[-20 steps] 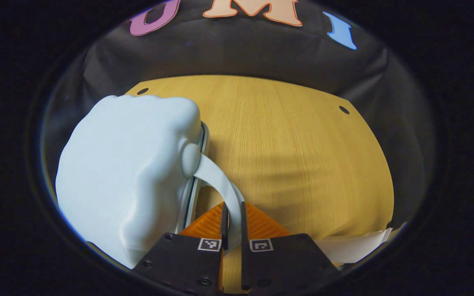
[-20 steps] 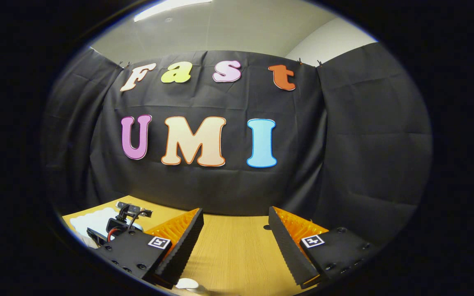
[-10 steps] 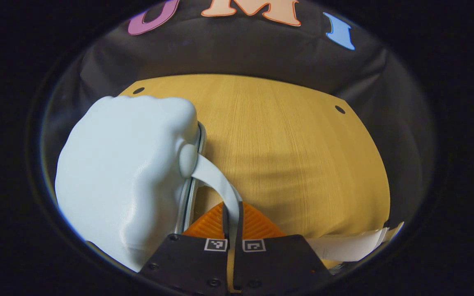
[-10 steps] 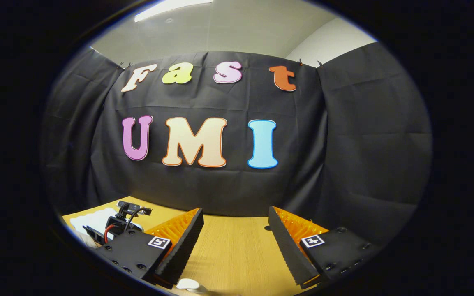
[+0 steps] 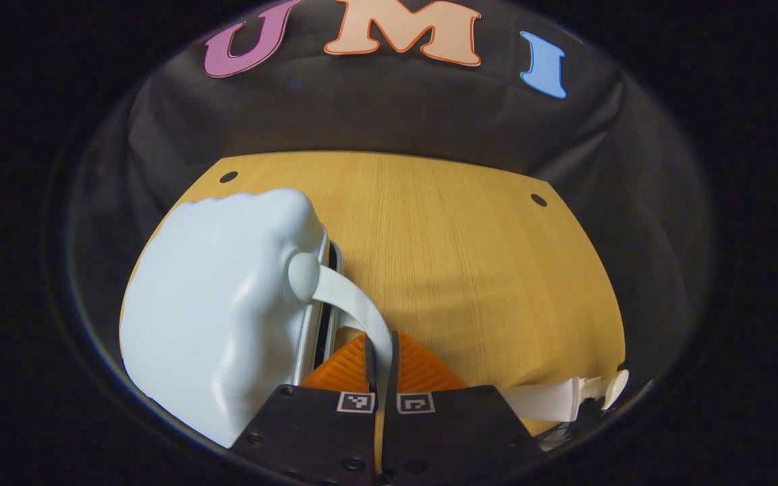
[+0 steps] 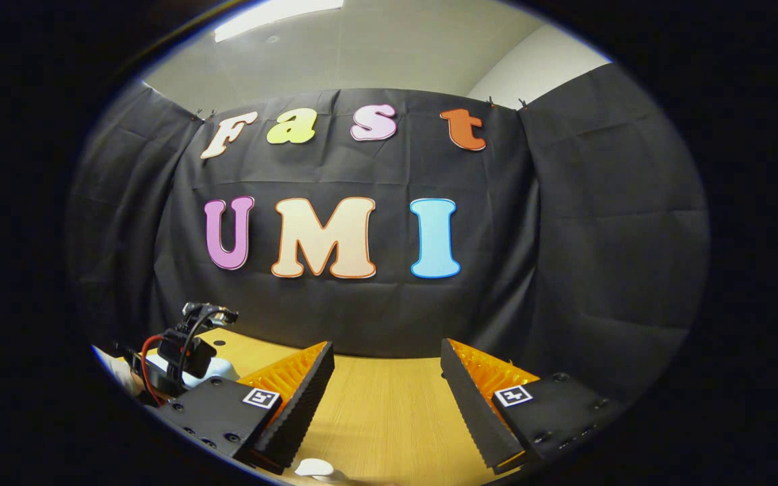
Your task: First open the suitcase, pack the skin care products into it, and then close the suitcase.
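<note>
your left gripper [image 5: 380, 351] is clamped on the pale strap handle [image 5: 351, 307] of the light blue suitcase [image 5: 220, 317], which sits on the wooden table [image 5: 469, 270] at the view's left. your right gripper [image 6: 386, 378] hangs with fingers spread, grasping nothing, above the table.

Black left gripper [image 5: 380, 351] body with square markers, screws, right gripper [image 6: 389, 398] alike

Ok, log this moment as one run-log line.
phase: opening suitcase | left gripper: shut on suitcase handle | lid: slightly ajar | right gripper: open, empty, above table
</note>
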Available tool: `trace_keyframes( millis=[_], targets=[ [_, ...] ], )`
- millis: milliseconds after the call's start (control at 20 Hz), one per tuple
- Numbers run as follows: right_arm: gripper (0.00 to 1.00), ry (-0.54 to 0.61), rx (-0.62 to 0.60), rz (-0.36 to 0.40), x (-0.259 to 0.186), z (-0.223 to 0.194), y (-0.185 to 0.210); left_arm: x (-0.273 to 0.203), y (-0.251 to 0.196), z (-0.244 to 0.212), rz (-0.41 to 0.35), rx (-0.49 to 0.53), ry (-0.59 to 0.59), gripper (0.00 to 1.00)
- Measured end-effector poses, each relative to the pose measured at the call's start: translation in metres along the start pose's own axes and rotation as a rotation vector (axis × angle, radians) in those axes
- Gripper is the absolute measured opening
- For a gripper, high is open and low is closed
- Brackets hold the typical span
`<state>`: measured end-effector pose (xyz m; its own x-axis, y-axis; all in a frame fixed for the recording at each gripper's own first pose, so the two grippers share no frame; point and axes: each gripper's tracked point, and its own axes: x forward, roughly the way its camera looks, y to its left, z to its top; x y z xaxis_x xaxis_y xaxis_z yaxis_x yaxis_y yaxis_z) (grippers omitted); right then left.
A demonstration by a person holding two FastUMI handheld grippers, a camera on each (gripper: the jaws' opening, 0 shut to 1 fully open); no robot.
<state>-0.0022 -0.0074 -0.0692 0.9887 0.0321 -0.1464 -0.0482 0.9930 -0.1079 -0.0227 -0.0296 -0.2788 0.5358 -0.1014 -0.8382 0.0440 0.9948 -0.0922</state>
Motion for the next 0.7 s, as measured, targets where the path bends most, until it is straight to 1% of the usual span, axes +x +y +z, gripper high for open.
trace_keyframes(
  millis=[250,500,550,600,700],
  targets=[
    [0.99,-0.009,0.031,0.025,0.002,0.000,0.012,-0.038,0.017,0.042,-0.012,-0.007,-0.083,0.00],
    [1.00,-0.025,0.053,0.051,0.005,0.004,0.031,-0.069,0.040,0.070,-0.025,-0.045,-0.140,0.00],
    [0.99,-0.026,0.052,0.056,0.005,0.005,0.036,-0.076,0.047,0.073,-0.023,-0.050,-0.147,0.00],
    [1.00,-0.029,0.053,0.062,0.005,0.005,0.041,-0.080,0.052,0.078,-0.022,-0.047,-0.158,0.00],
    [0.99,-0.036,0.055,0.069,0.005,0.006,0.050,-0.091,0.062,0.088,-0.026,-0.047,-0.180,0.00]
  ],
)
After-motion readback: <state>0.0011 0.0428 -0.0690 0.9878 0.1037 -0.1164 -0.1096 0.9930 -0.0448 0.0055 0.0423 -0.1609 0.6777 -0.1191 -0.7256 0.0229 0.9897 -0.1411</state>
